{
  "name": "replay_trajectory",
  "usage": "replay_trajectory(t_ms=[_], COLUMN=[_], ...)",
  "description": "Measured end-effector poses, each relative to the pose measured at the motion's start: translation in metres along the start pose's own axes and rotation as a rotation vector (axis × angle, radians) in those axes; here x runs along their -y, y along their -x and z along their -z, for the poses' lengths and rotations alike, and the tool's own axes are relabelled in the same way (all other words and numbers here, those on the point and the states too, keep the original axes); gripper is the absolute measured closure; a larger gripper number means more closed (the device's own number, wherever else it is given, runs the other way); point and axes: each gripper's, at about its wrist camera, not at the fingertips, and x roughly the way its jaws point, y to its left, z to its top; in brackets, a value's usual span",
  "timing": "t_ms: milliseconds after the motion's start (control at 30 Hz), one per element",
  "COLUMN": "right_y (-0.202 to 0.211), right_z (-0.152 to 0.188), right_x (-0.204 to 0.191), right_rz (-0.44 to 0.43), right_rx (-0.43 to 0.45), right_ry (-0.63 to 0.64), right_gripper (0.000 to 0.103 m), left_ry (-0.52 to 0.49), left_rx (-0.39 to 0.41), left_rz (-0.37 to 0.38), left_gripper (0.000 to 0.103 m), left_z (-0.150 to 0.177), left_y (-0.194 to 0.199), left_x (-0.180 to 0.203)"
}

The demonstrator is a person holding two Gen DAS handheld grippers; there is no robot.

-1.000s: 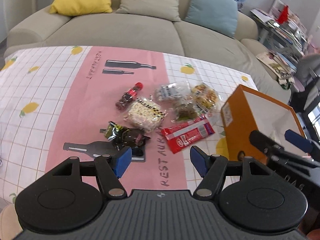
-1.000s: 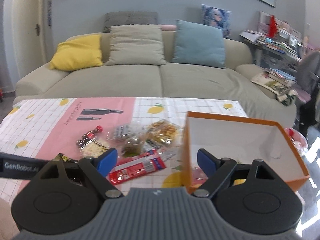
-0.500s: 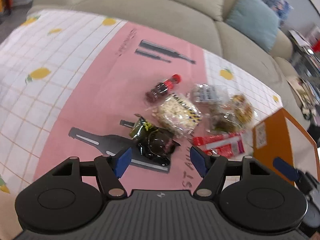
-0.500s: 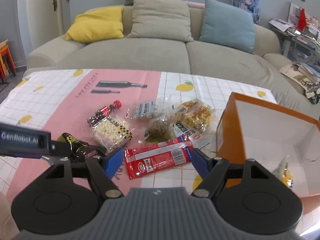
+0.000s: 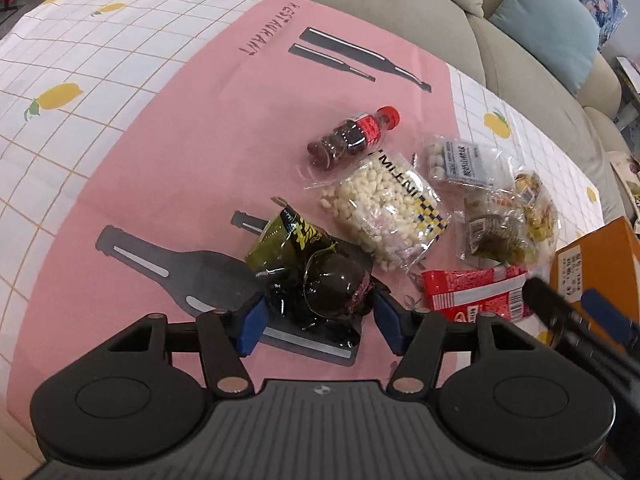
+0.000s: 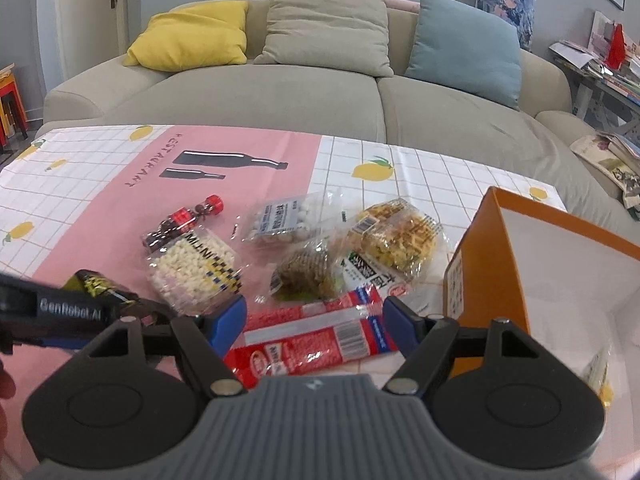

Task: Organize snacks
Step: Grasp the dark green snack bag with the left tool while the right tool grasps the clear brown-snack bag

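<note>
Here the left gripper (image 5: 318,316), jaws closing, straddles the crinkly dark-green foil snack packet (image 5: 310,276), pads not yet pressing; squeeze its bulging middle, not the slippery edge; right gripper (image 6: 314,318) open over the glossy red plastic packet (image 6: 316,344), just beside the orange cardboard box (image 6: 486,272).

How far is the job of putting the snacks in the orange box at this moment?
Early stage. Done: one yellowish packet already lies inside the orange box. In hand: the left gripper is closing around the dark green packet, and the right gripper stands open over the red packet. Left: the small cola bottle, the white puffed snack bag and three more clear packets on the tablecloth.
</note>
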Motion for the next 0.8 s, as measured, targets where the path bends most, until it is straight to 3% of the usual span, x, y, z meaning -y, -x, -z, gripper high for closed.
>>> replay_trajectory(t_ms=[333,600,800], right_y=[-0.043,-0.071,-0.085], right_z=[-0.017,-0.022,-0.019], right_x=[-0.008,-0.019,-0.019], right_rz=[0.017,0.030,0.015], right_rx=[0.043,0.057,0.004], right_ry=[0.159,0.247,0.211], right_gripper=[0.030,0.028,0.033], left_ry=[0.011,0.046,0.090], left_rx=[0.042,0.043,0.041], left_rz=[0.027,0.026,0.048], left_gripper=[0.052,0.050,0.038], left_z=[-0.001,-0.005,-0.005], left_y=[-0.007,-0.010,-0.010], left_x=[-0.001,0.000,-0.002])
